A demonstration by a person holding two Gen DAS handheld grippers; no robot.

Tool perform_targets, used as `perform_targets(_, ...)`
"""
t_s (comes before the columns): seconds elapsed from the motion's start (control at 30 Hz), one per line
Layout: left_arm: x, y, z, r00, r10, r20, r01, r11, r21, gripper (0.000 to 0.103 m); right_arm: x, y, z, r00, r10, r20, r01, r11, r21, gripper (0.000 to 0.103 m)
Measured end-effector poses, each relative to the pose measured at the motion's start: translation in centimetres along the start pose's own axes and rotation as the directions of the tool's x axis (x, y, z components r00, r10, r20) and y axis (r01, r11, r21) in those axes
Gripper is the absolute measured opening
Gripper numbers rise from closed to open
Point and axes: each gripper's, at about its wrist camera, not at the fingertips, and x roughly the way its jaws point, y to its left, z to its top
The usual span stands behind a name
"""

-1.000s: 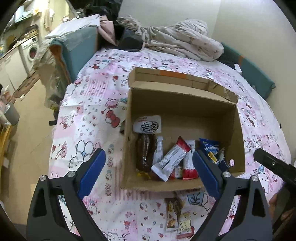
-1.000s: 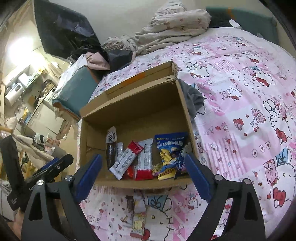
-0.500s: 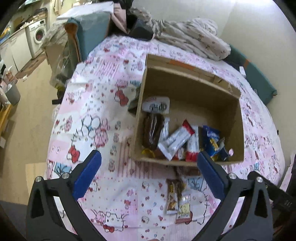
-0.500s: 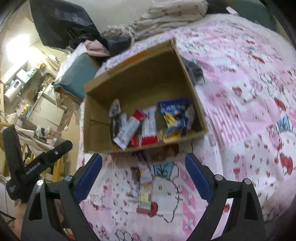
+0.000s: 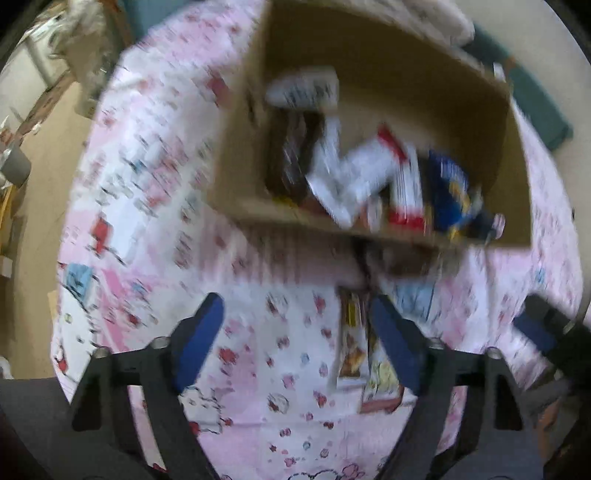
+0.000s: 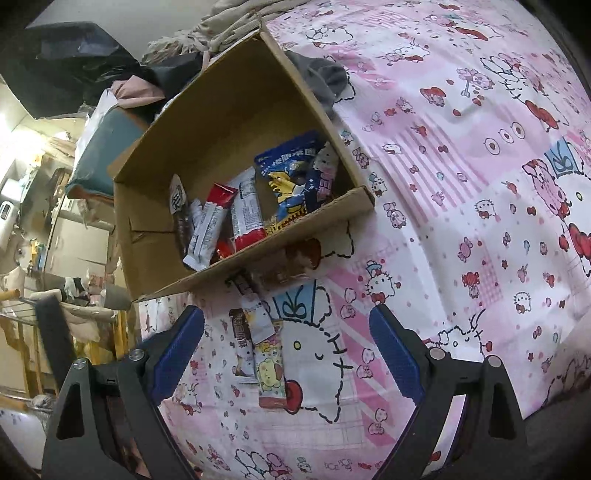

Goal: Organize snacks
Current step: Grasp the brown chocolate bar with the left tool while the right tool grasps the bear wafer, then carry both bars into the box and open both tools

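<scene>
While our left gripper (image 5: 295, 332) tips steeply down over the pink cartoon-print bedspread (image 5: 155, 192), its blue-padded jaws are closing, and nothing sits between them but the sheet; its view is smeared with blur. Just ahead of its right finger (image 5: 393, 343) we see two snack packets (image 5: 364, 354) lying side by side on the bedspread, not gripped by anything. Our right gripper (image 6: 286, 350) stands wide and empty, and from its view the same loose packets (image 6: 258, 350) lie flat on the sheet between and just beyond its fingers, partly overlapping, with a white-wrapped one angled across the top of them. A little further on, a brownish wrapper (image 6: 295, 258) lies against the outside of the near wall of the cardboard box (image 6: 173, 266).

Beyond that we look into the open box, where more snacks are gathered along the near wall: a dark packet with a white label (image 6: 179, 210) on the left, a silver bar with a red end (image 6: 210, 225), a white and red bar (image 6: 249, 214), and a blue bag (image 6: 288, 177) with a small dark packet (image 6: 321, 177) propped beside it on the right. The far half of the box floor is bare. Just behind the box lies a grey cloth (image 6: 325, 81), and past it a heap of bedding (image 6: 229, 18) at the wall.
</scene>
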Motion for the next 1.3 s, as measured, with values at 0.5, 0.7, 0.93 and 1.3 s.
perform_targets(0.5, 4.6, -2.7, -2.0, 0.99, 0.043, -0.136, -0.025, 0.992, 0.127, 0.014, 0.3, -0.5, 0.4, 1.0, -0.016, 0.002, 0.016, 1.0, 0.012, 0.093)
perform_targets(0.7, 2.0, -0.8, -2.4, 0.993, 0.024, -0.116, -0.017, 0.998, 0.061, 0.014, 0.8, -1.0, 0.2, 1.0, -0.01, -0.027, 0.011, 0.999, 0.033, 0.093)
perform_targets(0.93, -1.2, 1.1, -3.0, 0.996, 0.041, -0.083, -0.04, 0.999, 0.014, 0.014, 4.4, 3.3, -2.3, 0.988, -0.055, -0.143, 0.032, 0.987, -0.158, 0.07)
perform_targets(1.3, -2.2, 2.3, -3.6, 0.998, 0.02, -0.062, -0.02, 1.0, 0.0, 0.014, 11.0, 7.9, -7.9, 0.916, -0.367, -0.16, 0.241, 0.825, -0.512, 0.065)
